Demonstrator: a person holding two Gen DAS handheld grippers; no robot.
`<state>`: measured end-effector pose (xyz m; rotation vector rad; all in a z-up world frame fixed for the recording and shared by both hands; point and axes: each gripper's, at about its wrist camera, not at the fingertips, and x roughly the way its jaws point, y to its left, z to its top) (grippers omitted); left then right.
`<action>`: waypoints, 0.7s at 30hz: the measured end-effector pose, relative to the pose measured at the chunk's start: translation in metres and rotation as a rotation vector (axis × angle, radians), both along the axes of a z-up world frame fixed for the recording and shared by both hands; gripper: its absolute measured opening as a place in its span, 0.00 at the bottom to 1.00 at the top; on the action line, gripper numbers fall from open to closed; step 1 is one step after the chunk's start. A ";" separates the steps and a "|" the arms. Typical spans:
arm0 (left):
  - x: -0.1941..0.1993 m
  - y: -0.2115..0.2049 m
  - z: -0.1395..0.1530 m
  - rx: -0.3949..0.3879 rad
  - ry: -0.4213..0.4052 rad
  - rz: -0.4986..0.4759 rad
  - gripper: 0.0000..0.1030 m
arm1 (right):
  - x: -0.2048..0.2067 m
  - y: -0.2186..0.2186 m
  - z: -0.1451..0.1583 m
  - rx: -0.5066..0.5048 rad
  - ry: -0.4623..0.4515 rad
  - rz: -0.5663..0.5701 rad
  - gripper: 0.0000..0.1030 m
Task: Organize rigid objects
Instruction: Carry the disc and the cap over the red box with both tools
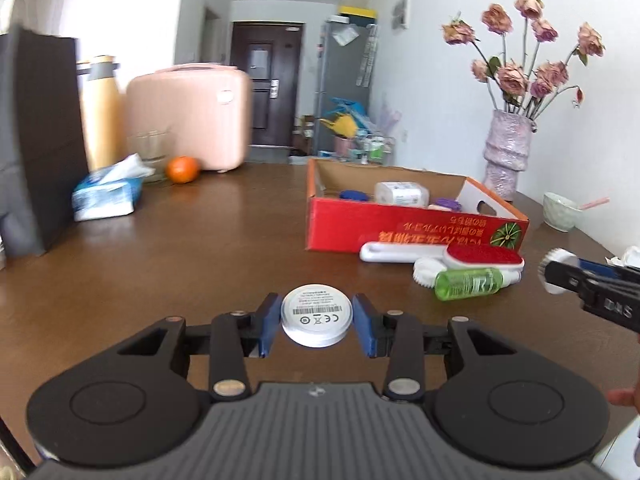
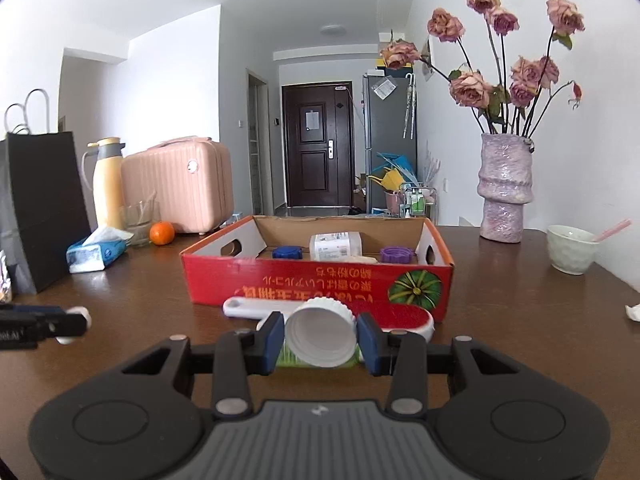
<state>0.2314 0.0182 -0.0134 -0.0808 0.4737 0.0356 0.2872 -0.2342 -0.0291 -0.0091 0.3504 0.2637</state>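
My left gripper (image 1: 317,326) is shut on a white round disc (image 1: 316,314) with a printed label, held above the brown table. My right gripper (image 2: 321,340) is shut on a white ribbed jar lid (image 2: 321,331), held just in front of the red cardboard box (image 2: 320,282). The box holds a white bottle (image 2: 335,245), a blue cap (image 2: 286,252) and a purple cap (image 2: 395,255). In front of the box lie a red-and-white lint brush (image 1: 452,255), a green bottle (image 1: 470,283) and a white ribbed lid (image 1: 426,273). The right gripper also shows at the right edge of the left wrist view (image 1: 560,270).
A vase of dried roses (image 2: 505,188) and a pale bowl with a spoon (image 2: 570,249) stand at the right. A tissue pack (image 2: 96,253), an orange (image 2: 162,233), a glass, a yellow flask, a pink case (image 2: 180,184) and a dark paper bag (image 2: 40,208) stand at the left.
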 end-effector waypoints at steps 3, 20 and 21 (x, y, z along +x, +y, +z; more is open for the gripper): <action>-0.028 0.003 0.005 0.013 -0.015 0.020 0.39 | -0.035 -0.009 0.000 -0.033 -0.005 -0.013 0.38; -0.053 -0.011 0.024 0.017 -0.084 -0.017 0.39 | -0.098 -0.032 0.010 -0.008 -0.052 -0.046 0.38; -0.045 -0.011 0.025 0.018 -0.090 -0.016 0.39 | -0.092 -0.031 0.011 -0.005 -0.048 -0.045 0.38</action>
